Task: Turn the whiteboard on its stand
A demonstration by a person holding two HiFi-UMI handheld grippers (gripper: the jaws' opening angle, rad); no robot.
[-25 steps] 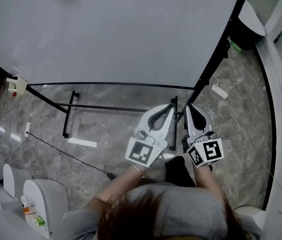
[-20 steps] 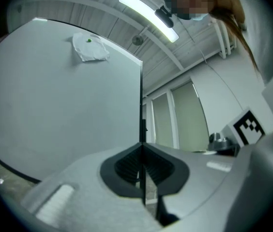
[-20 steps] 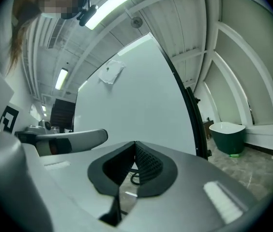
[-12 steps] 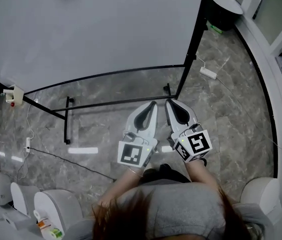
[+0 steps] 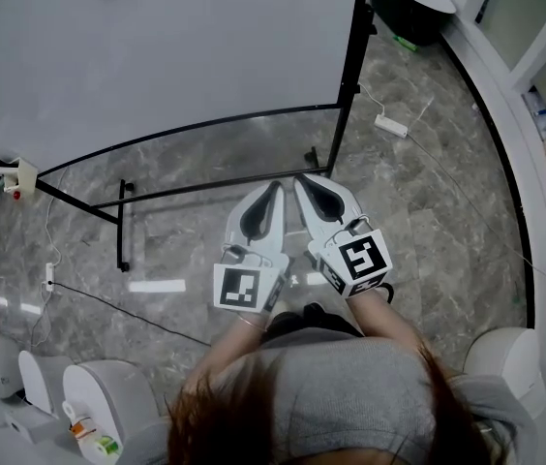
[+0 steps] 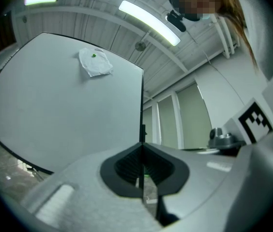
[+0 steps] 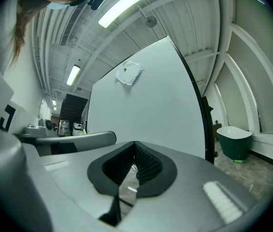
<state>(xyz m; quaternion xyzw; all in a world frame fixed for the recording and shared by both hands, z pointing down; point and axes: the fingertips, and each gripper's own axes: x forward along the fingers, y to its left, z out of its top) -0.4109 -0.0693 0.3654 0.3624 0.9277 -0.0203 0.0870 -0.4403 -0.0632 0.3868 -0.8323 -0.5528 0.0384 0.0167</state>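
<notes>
Whiteboard (image 5: 157,56) fills the upper part of the head view: a broad, smooth, matt white panel edged in thin black metal. It is carried on a stand (image 5: 350,76) of black tubing whose upright post runs down the board's right edge to a low crossbar and short feet on the floor (image 5: 447,221). That floor is glossy grey stone with pale marbled veins. A crumpled white sheet (image 6: 95,62) clings high on the board, with a small green dot on it. A white power strip (image 5: 390,124) lies on the floor to the right of the post, a thin cable trailing from it.

Near the floor's far right corner stands a rounded dark green tub (image 7: 233,141) with a pale rim; what it holds cannot be made out.

Both tools are smooth grey plastic with ribbed black pads set in a teardrop recess. The left gripper (image 5: 277,185) has its jaws pressed together with nothing between them. The right gripper (image 5: 301,177) likewise has its jaws together on nothing. They sit side by side, tips aimed at the board's right edge. The board rises ahead of them, apart from both, and the post stands just beyond the right gripper's tips.
</notes>
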